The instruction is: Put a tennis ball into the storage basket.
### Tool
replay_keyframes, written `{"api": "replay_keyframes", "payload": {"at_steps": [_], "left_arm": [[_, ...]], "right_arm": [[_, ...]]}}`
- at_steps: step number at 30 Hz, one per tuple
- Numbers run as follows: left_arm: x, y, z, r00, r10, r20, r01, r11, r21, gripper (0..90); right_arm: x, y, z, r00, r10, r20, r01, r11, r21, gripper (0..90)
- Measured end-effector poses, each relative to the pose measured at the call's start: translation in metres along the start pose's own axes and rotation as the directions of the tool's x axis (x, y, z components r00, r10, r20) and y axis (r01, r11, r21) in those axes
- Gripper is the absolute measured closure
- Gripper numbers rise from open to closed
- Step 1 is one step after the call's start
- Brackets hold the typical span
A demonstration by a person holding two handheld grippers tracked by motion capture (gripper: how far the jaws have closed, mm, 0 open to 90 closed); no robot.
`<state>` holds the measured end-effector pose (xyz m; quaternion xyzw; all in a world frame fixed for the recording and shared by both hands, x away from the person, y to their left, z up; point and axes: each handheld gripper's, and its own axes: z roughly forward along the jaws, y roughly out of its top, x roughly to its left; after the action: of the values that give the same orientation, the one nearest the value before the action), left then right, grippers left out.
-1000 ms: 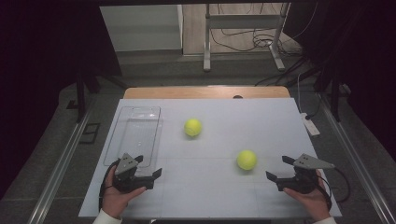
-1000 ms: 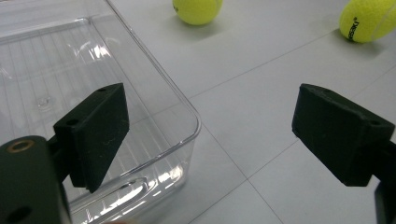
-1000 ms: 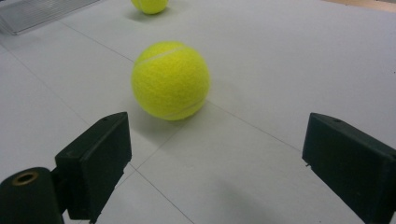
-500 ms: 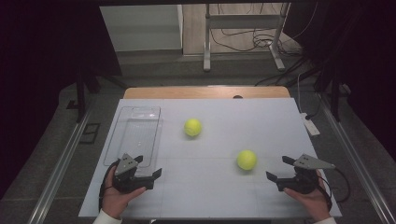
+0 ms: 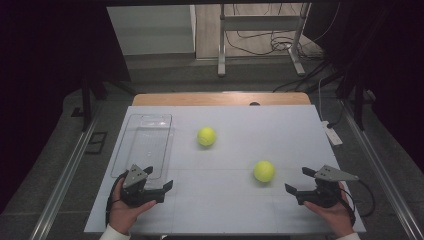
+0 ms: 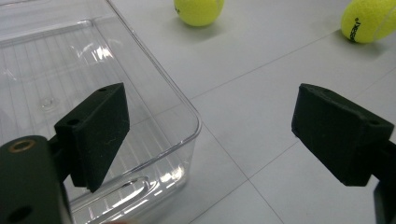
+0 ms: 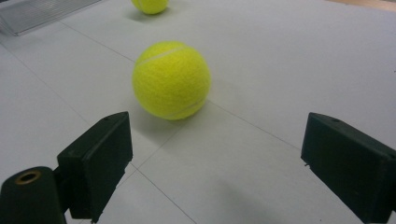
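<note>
A pale grey table (image 5: 225,210) fills the frame's middle, dark floor round its edges. At lower left the left gripper (image 5: 159,186) gapes empty beside a clear empty tray (image 5: 142,131). Open surface surrounds the far ball (image 5: 206,136) at centre and the near ball (image 5: 263,171), right of centre. Lower right, the right gripper (image 5: 296,181) gapes empty near that ball

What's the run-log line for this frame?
left gripper: open, by clear tray | right gripper: open, facing near tennis ball | far tennis ball: on table
</note>
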<state>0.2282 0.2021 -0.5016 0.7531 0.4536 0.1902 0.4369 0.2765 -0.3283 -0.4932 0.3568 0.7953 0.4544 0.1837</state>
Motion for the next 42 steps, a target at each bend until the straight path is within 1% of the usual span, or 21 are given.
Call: {"api": "replay_keyframes", "payload": {"at_steps": [10, 14, 18, 20, 25, 28, 32, 34, 35, 36, 37, 42], "left_arm": [[0.0, 0.0, 0.0, 1.0, 0.002, 0.0, -0.002, 1.0, -0.002, 12.5], [0.0, 0.001, 0.0, 1.0, -0.004, 0.005, 0.004, 1.0, -0.004, 12.4], [-0.001, 0.003, -0.001, 1.0, -0.007, 0.003, 0.007, 0.9999, -0.008, 12.4], [-0.002, 0.004, -0.002, 0.9999, -0.011, 0.005, 0.011, 0.9999, -0.013, 12.4], [-0.005, 0.005, -0.004, 0.9999, -0.009, 0.012, 0.009, 0.9999, -0.014, 12.3], [-0.008, 0.01, -0.007, 0.9999, -0.001, 0.014, 0.001, 0.9998, -0.02, 12.3], [-0.012, 0.019, -0.008, 0.9999, 0.001, 0.012, -0.001, 0.9999, -0.011, 12.6], [-0.012, 0.024, -0.008, 0.9999, -0.004, 0.016, 0.004, 1.0, -0.004, 13.2], [-0.012, 0.024, -0.008, 0.9999, -0.004, 0.016, 0.004, 1.0, -0.004, 13.2], [-0.013, 0.027, -0.008, 0.9997, -0.007, 0.024, 0.007, 0.9999, 0.009, 13.2], [-0.013, 0.031, -0.006, 0.9995, -0.002, 0.032, 0.001, 0.9997, 0.025, 13.2], [-0.016, 0.035, -0.003, 0.9993, 0.007, 0.038, -0.009, 0.9989, 0.047, 13.3]], "right_arm": [[0.0, 0.0, 0.0, 1.0, -0.001, 0.0, 0.001, 1.0, 0.001, 9.2], [0.0, 0.0, 0.0, 1.0, -0.002, -0.002, 0.002, 1.0, 0.001, 9.3], [-0.002, -0.001, 0.0, 0.9999, 0.015, -0.007, -0.015, 1.0, -0.006, 9.4], [-0.003, -0.001, 0.001, 0.9997, 0.024, -0.009, -0.025, 1.0, -0.009, 9.5], [-0.006, -0.001, 0.002, 0.9995, 0.028, -0.012, -0.028, 0.999, -0.014, 9.7], [-0.005, -0.001, 0.003, 0.9995, 0.025, -0.02, -0.025, 1.0, -0.01, 9.8], [-0.005, -0.001, 0.002, 0.9991, 0.035, -0.024, -0.035, 0.999, -0.024, 9.9], [-0.006, -0.002, 0.002, 0.9991, 0.038, -0.021, -0.038, 0.999, -0.023, 9.9], [-0.006, -0.002, 0.002, 0.9991, 0.038, -0.021, -0.038, 0.999, -0.023, 9.9], [-0.006, -0.002, 0.001, 0.999, 0.039, -0.021, -0.04, 0.999, -0.021, 9.9], [-0.006, -0.003, 0.001, 0.9989, 0.041, -0.022, -0.041, 0.999, -0.023, 9.9], [-0.006, -0.003, -0.002, 0.9992, 0.037, -0.014, -0.038, 0.999, -0.029, 10.2]]}}
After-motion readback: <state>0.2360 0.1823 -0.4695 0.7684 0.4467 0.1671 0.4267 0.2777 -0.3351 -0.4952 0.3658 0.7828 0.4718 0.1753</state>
